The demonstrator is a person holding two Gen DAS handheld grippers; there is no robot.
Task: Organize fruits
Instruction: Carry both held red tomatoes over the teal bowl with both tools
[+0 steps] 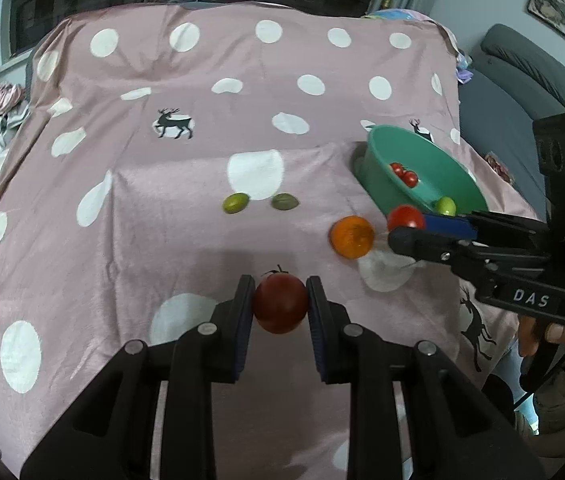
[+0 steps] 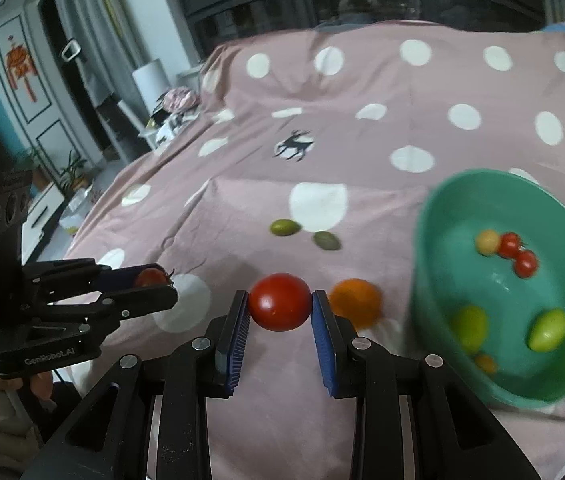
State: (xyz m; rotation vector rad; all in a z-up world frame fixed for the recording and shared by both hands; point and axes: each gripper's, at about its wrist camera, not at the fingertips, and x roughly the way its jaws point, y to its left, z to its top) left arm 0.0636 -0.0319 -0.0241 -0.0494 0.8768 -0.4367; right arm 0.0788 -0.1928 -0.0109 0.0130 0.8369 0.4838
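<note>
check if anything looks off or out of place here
Nothing looks spilled or damaged. The green bowl sits tilted on the rumpled pink cloth, its fruit pooled at the low side. An orange fruit and two green fruits lie loose on the cloth. Each gripper holds a red tomato.

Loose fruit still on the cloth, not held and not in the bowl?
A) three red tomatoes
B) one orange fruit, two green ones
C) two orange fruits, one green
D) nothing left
B: the orange fruit and two green fruits lie on the pink cloth, outside the green bowl.
</note>
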